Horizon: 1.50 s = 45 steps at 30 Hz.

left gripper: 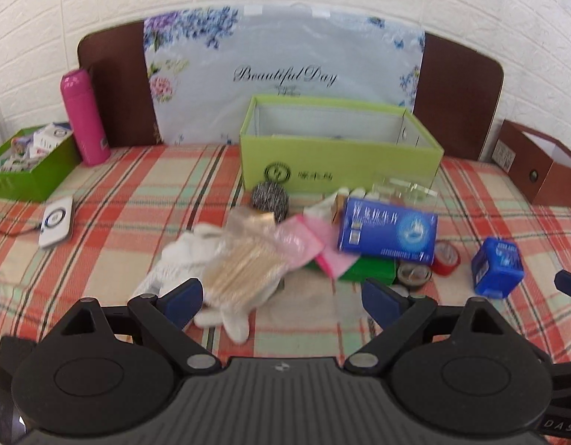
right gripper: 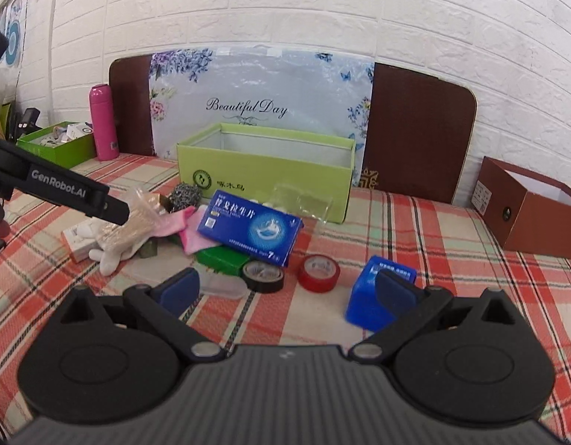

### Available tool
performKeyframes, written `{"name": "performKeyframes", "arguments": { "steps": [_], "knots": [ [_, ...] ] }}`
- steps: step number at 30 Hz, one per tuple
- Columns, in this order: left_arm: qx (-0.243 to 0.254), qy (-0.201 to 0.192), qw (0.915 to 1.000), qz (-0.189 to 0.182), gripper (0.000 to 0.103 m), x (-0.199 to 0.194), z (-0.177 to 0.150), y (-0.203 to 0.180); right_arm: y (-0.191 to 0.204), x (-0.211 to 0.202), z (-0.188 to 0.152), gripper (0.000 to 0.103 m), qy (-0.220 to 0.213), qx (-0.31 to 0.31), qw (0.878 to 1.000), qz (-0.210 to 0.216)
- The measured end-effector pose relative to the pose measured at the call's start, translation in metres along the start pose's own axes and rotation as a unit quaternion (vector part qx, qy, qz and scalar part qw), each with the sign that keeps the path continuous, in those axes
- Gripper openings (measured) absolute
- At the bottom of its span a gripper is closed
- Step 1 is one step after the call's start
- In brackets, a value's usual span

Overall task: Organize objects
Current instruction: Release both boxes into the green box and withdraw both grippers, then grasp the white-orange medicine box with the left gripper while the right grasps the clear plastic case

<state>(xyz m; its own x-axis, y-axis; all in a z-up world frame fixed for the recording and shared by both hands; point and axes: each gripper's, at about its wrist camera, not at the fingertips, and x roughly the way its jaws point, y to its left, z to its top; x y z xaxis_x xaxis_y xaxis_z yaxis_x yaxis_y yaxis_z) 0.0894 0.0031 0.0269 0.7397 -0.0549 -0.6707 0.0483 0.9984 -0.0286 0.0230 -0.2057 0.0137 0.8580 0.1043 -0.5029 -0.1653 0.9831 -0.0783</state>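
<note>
The clutter, from blue medicine box [left gripper: 387,230] to white glove [left gripper: 189,259] and red tape [right gripper: 318,268], lies on the bed before my empty light-green box [left gripper: 337,165]. Both my left tongs [left gripper: 283,298] and right tongs [right gripper: 285,291] gape, holding nothing; nothing sorted yet.

Three open boxes [right gripper: 265,170], two tape rolls [right gripper: 318,272].

Plaid-covered table [right gripper: 415,230] — green box [right gripper: 263,181], red tape roll [right gripper: 318,269], blue cube [right gripper: 374,296], brown box [right gripper: 526,207].
</note>
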Motion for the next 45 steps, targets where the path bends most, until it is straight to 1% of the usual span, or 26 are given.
{"name": "performKeyframes", "arguments": {
  "steps": [5, 8, 12, 14, 16, 20, 23, 26, 27, 29, 30, 31, 32, 33, 35, 38, 40, 41, 42, 43, 45],
  "knots": [
    [-0.025, 0.031, 0.9992, -0.005, 0.096, 0.005, -0.027, 0.017, 0.010, -0.001, -0.024, 0.103, 0.019, 0.017, 1.000, 0.009],
    [-0.037, 0.049, 0.9981, -0.004, 0.096, 0.010, -0.042, 0.028, 0.015, 0.003, -0.035, 0.103, 0.035, 0.029, 0.999, 0.023],
    [-0.052, 0.058, 0.9970, -0.004, 0.096, 0.013, -0.054, 0.043, 0.022, 0.010, -0.044, 0.103, 0.052, 0.037, 0.997, 0.035],
    [-0.053, 0.056, 0.9970, -0.007, 0.096, 0.012, -0.058, 0.049, 0.024, 0.012, -0.046, 0.103, 0.051, 0.039, 0.997, 0.050],
    [-0.054, 0.055, 0.9970, -0.011, 0.096, 0.011, -0.060, 0.057, 0.026, 0.016, -0.044, 0.103, 0.039, 0.030, 0.996, 0.079],
    [-0.062, 0.041, 0.9972, -0.010, 0.096, 0.003, -0.060, 0.071, 0.033, 0.047, -0.028, 0.103, 0.012, -0.022, 0.991, 0.133],
    [-0.066, 0.030, 0.9973, -0.011, 0.096, -0.001, -0.059, 0.082, 0.043, 0.082, -0.016, 0.100, 0.018, -0.064, 0.984, 0.167],
    [-0.062, 0.021, 0.9978, -0.010, 0.096, 0.001, -0.056, 0.093, 0.049, 0.116, -0.007, 0.097, 0.033, -0.081, 0.977, 0.196],
    [-0.056, 0.018, 0.9982, -0.010, 0.096, 0.004, -0.055, 0.095, 0.050, 0.126, -0.005, 0.097, 0.038, -0.087, 0.976, 0.198],
    [-0.046, 0.017, 0.9988, -0.003, 0.096, 0.013, -0.051, 0.100, 0.052, 0.140, -0.005, 0.097, 0.049, -0.101, 0.976, 0.185],
    [-0.041, 0.017, 0.9990, 0.000, 0.096, 0.018, -0.048, 0.103, 0.052, 0.143, -0.006, 0.095, 0.056, -0.105, 0.977, 0.176],
    [-0.033, 0.013, 0.9994, -0.001, 0.096, 0.024, -0.045, 0.107, 0.052, 0.143, -0.008, 0.077, 0.072, -0.104, 0.977, 0.170],
    [-0.023, 0.009, 0.9997, 0.000, 0.096, 0.030, -0.042, 0.109, 0.050, 0.140, -0.011, 0.060, 0.081, -0.100, 0.978, 0.166],
    [-0.012, 0.005, 0.9999, 0.004, 0.096, 0.037, -0.038, 0.109, 0.046, 0.133, -0.014, 0.057, 0.086, -0.086, 0.978, 0.170],
    [0.016, 0.002, 0.9998, 0.012, 0.096, 0.054, -0.033, 0.109, 0.042, 0.115, -0.019, 0.042, 0.099, -0.059, 0.978, 0.174],
    [0.042, 0.013, 0.9987, 0.027, 0.096, 0.079, -0.026, 0.108, 0.044, 0.085, -0.033, 0.027, 0.109, -0.040, 0.979, 0.169],
    [0.035, 0.015, 0.9991, 0.017, 0.092, 0.090, -0.024, 0.111, 0.049, 0.068, -0.040, 0.027, 0.115, -0.027, 0.979, 0.164],
    [0.026, 0.021, 0.9994, 0.000, 0.079, 0.095, -0.024, 0.113, 0.051, 0.062, -0.043, 0.027, 0.116, -0.022, 0.979, 0.166],
    [0.014, 0.028, 0.9994, -0.014, 0.077, 0.097, -0.025, 0.115, 0.055, 0.057, -0.044, 0.026, 0.117, -0.016, 0.978, 0.171],
    [0.008, 0.022, 0.9997, -0.012, 0.076, 0.094, -0.027, 0.115, 0.059, 0.052, -0.045, 0.026, 0.117, -0.012, 0.978, 0.173],
    [0.011, 0.033, 0.9993, -0.012, 0.075, 0.081, -0.033, 0.112, 0.066, 0.047, -0.045, 0.026, 0.119, -0.013, 0.977, 0.175]
  ]
}}
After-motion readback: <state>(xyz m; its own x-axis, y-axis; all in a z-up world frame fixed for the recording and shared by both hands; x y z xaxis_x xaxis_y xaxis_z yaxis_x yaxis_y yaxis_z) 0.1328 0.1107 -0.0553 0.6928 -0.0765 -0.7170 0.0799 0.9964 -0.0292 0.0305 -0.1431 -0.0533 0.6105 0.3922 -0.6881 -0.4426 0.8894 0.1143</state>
